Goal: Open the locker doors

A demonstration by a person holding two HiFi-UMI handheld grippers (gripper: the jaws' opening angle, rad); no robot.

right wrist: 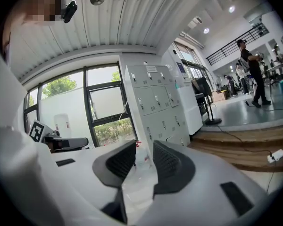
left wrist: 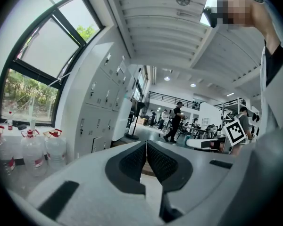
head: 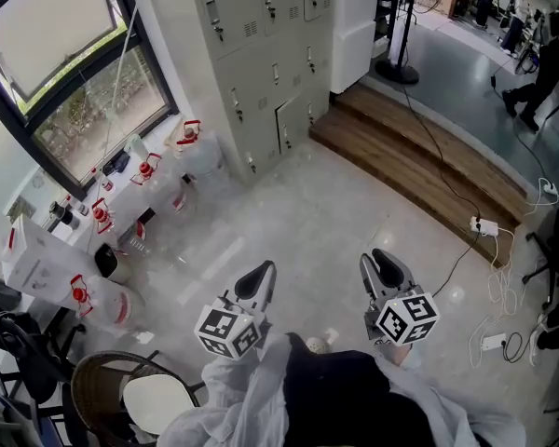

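A bank of grey lockers (head: 261,45) stands against the far wall beside the window, several steps ahead of me, and its doors look closed. Both grippers hover over the pale floor, well short of it. My left gripper (head: 261,273) has its jaws together with nothing between them. My right gripper (head: 384,261) stands open and empty. In the left gripper view the lockers (left wrist: 101,107) rise left of the left gripper (left wrist: 145,145). In the right gripper view the lockers (right wrist: 160,107) stand straight beyond the right gripper (right wrist: 144,147).
Large water bottles with red caps (head: 191,147) line the floor under the window, left of the lockers. A wooden step (head: 419,156) runs to the right of them, with a power strip and cables (head: 484,226). A round chair (head: 121,389) sits at lower left. People (head: 545,54) stand far right.
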